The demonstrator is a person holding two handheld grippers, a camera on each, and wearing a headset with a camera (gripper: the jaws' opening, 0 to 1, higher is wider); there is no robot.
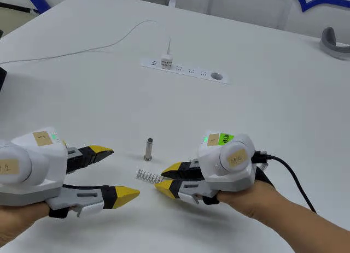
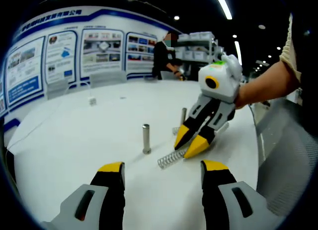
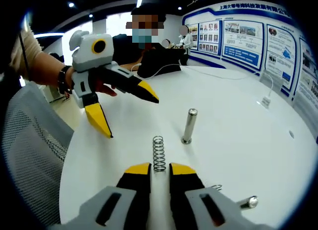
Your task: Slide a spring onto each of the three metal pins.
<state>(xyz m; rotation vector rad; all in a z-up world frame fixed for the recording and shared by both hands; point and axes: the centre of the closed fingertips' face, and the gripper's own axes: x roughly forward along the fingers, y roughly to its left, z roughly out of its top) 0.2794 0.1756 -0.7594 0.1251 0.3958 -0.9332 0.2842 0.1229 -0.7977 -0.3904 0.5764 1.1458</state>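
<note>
We see the left tool (image 1: 116, 172) low over the white bench (image 1: 82, 94). Its yellow-tipped jaws are spread wide and hold nothing. In the left gripper view the same tool (image 2: 163, 166) shows both tips well apart above bare bench (image 2: 59, 150).

The right tool (image 1: 164, 178) points toward the left one. Its jaws stand only a narrow gap apart. The spring (image 1: 149, 176) lies flat on the bench between the two tools, with one end at the right tool's tips. In the right gripper view the tool (image 3: 160, 169) has the spring (image 3: 158, 153) stretching straight away from it. The near end sits just inside the gap, with a sliver of space on either side, so the jaws look not yet clamped.

One pin (image 1: 148, 149) stands upright on its flared base just beyond the spring. It is apart from the spring and has nothing on it. In the left gripper view this pin (image 2: 145, 138) is left of the spring (image 2: 171, 158) and of the right tool (image 2: 189, 144). A second pin (image 2: 183, 115) stands partly hidden behind that tool. In the right gripper view the left tool (image 3: 130, 115) gapes above the bench, left of the pin (image 3: 188, 125).

Farther back lies a power strip (image 1: 191, 71) with a white plug (image 1: 167, 60) in it. A white cable (image 1: 109, 43) runs off to the left. A black cable (image 1: 290, 174) trails from the right tool.
</note>
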